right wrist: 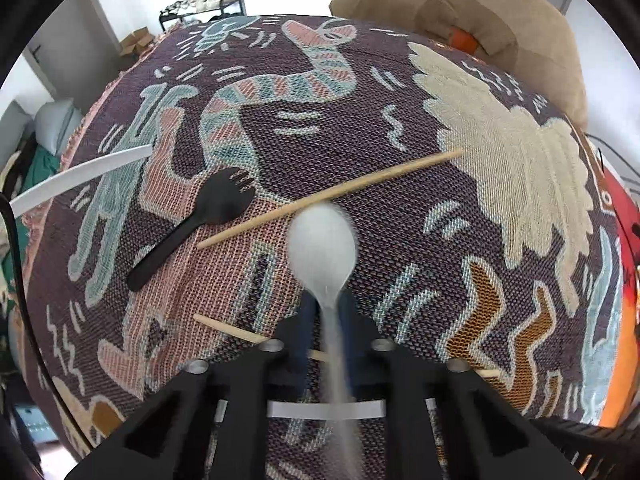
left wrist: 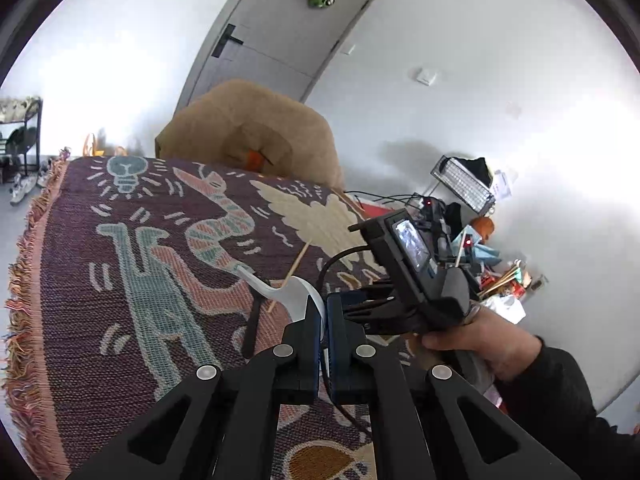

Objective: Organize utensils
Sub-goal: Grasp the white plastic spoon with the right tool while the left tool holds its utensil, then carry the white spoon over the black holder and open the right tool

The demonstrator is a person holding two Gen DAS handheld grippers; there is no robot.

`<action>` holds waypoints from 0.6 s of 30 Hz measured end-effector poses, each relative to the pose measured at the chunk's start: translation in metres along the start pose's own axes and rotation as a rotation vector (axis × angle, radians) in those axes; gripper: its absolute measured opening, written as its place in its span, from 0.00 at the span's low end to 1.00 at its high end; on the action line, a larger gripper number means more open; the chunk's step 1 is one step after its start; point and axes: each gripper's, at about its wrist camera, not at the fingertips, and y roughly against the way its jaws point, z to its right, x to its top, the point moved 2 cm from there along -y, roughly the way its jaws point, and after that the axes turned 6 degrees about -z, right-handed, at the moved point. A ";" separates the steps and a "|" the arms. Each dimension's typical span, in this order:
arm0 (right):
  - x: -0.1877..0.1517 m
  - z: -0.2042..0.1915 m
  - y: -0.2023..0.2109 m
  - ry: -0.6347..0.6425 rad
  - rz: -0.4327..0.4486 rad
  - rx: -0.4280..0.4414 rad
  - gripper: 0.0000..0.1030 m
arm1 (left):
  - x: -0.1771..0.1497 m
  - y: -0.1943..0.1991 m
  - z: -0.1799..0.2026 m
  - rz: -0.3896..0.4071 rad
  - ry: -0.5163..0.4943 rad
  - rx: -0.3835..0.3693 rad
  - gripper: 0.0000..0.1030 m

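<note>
My left gripper [left wrist: 324, 312] is shut on a white plastic spoon [left wrist: 296, 292], held above the patterned cloth; its handle shows at the left of the right wrist view [right wrist: 80, 174]. My right gripper [right wrist: 326, 312] is shut on another white spoon [right wrist: 323, 240], bowl pointing forward over the cloth. A black spork [right wrist: 196, 220] lies on the cloth, left of the held spoon. One wooden chopstick [right wrist: 332, 198] lies slanted just beyond the spoon's bowl. A second chopstick [right wrist: 232, 330] lies under my right gripper. The spork [left wrist: 252, 324] and a chopstick [left wrist: 294, 270] also show beyond my left gripper.
The table is covered by a woven patterned cloth [right wrist: 500, 152] with a fringed edge [left wrist: 24, 280]. A tan chair [left wrist: 248, 132] stands at the far side. A white strip [right wrist: 326, 410] lies on the cloth under my right gripper. Clutter and a light panel [left wrist: 464, 184] sit by the wall.
</note>
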 end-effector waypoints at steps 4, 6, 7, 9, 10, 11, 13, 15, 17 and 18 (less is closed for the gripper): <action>-0.009 -0.001 0.016 -0.002 0.063 0.012 0.10 | 0.001 -0.001 -0.002 0.004 0.013 0.008 0.02; -0.018 0.001 0.032 -0.016 0.122 0.029 0.10 | 0.002 0.002 -0.002 0.014 0.019 0.010 0.02; -0.024 0.002 0.044 -0.024 0.167 0.043 0.10 | 0.003 0.004 -0.003 0.023 0.027 0.008 0.02; -0.037 0.003 0.065 -0.039 0.250 0.061 0.10 | 0.005 0.006 -0.005 0.036 0.051 -0.004 0.02; -0.044 0.004 0.077 -0.046 0.295 0.068 0.10 | 0.006 0.008 -0.005 0.043 0.066 -0.008 0.02; -0.051 0.004 0.089 -0.053 0.343 0.075 0.10 | 0.006 0.009 -0.004 0.049 0.074 -0.013 0.02; -0.066 0.006 0.113 -0.070 0.439 0.091 0.10 | 0.008 0.011 0.000 0.062 0.093 -0.035 0.02; -0.082 0.008 0.137 -0.084 0.531 0.101 0.10 | 0.009 0.011 0.004 0.070 0.107 -0.055 0.02; -0.095 0.012 0.156 -0.102 0.603 0.102 0.10 | 0.010 0.010 0.011 0.071 0.118 -0.076 0.02; -0.103 0.015 0.168 -0.111 0.643 0.100 0.10 | 0.010 0.009 0.015 0.069 0.118 -0.082 0.02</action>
